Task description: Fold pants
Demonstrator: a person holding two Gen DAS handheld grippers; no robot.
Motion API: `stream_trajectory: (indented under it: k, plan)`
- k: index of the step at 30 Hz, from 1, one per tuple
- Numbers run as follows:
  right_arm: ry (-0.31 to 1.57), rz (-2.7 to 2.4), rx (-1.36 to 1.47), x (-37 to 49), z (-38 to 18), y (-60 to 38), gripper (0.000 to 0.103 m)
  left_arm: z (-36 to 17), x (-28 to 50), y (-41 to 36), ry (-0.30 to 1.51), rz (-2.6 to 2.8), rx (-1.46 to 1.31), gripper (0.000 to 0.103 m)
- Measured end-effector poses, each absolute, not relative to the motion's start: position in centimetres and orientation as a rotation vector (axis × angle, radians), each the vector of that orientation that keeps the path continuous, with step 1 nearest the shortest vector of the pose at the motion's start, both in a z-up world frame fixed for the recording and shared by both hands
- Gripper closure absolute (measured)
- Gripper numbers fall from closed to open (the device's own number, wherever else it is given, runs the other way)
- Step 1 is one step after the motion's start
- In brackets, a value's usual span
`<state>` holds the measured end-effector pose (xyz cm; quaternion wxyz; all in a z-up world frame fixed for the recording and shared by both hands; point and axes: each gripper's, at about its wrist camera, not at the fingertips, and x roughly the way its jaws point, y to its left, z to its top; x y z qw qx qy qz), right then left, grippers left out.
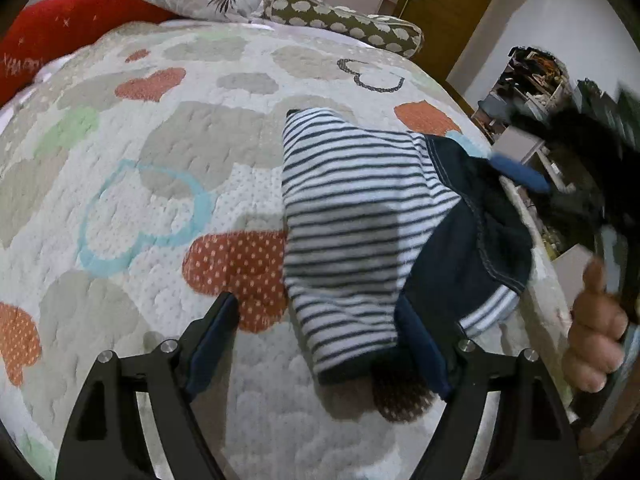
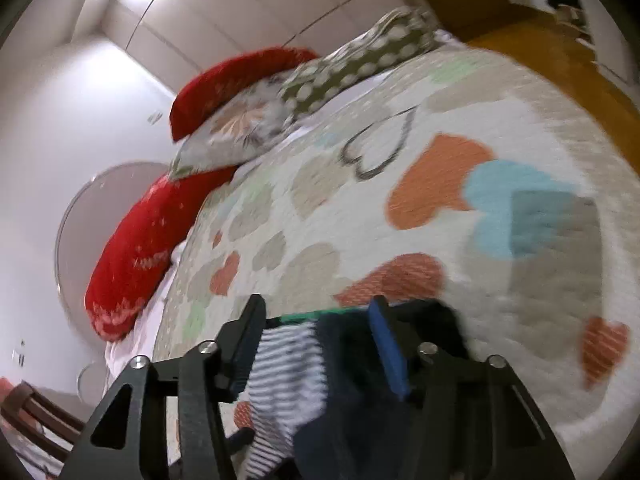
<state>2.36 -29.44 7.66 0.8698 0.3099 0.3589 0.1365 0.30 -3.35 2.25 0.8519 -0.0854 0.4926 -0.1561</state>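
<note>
In the left wrist view the left gripper [image 1: 320, 340] stands wide: one of its fingers [image 1: 214, 340] rests over bare quilt at lower left, the other is at the lower edge of the pants [image 1: 352, 216], and nothing is pinched between them. The pants, striped white and dark with navy panels, lie at the centre right of that frame on the bed [image 1: 140, 208], close to its right-hand edge.

In the right wrist view the right gripper [image 2: 316, 344] has the fabric between its half-spread fingers at the bottom centre. The blur hides whether the pads press on it, so I cannot tell if it is truly gripped. The person's hand [image 1: 596, 320] on that gripper shows at the right edge of the left view.

The step looks like carrying one end of the pants over. To do it well, the right fingers should catch both layers at the hem, not one ply. The left fingers would best press down along the intended crease, so the cloth does not slide toward the bed's edge. Lay the raised end flat, edges matched, before letting go.
</note>
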Motion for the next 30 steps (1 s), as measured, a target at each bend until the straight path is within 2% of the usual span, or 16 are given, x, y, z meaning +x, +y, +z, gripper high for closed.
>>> stream_trajectory:
  k: [7, 13, 30]
  plan:
    - [0.716, 0.231, 0.775, -4.3, 5.7, -33.7, 0.042, 3.7, -1.8, -2.5, 1.042, -0.318, -0.233, 0.022]
    - [0.731, 0.225, 0.895, -8.2, 2.5, -34.1, 0.04, 5.7, -4.1, -3.6, 0.972, -0.267, -0.113, 0.022]
    - [0.77, 0.17, 0.717, -10.1, 4.6, -29.6, 0.04, 10.5, -9.0, -2.0, 0.787, -0.147, 0.03, 0.022]
